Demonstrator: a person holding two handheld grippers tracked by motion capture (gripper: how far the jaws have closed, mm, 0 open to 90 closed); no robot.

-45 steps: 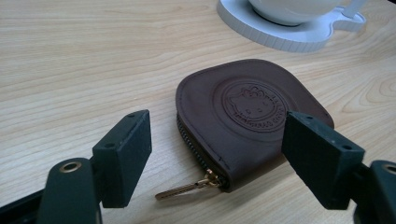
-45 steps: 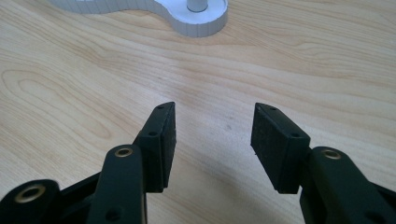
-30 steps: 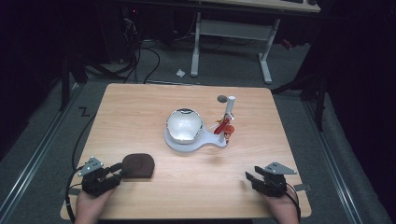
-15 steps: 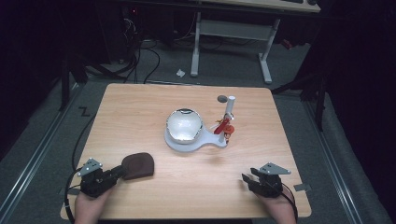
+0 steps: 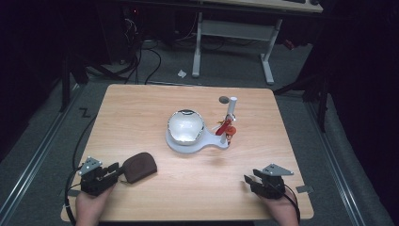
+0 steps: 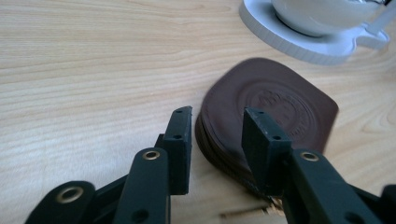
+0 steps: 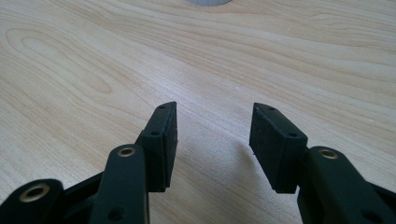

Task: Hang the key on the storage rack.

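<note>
Change: since the earlier frames the left gripper had drawn slightly back toward the near table edge, its jaws just reopening; the brown leather pouch lay where it was.
High view: pouch on the wooden table near the left corner, at the left jaw tips; right gripper well apart.
Left gripper view: jaws apart around the pouch edge, not pressing it.
Right gripper view: right gripper jaws apart over bare wood.
</note>
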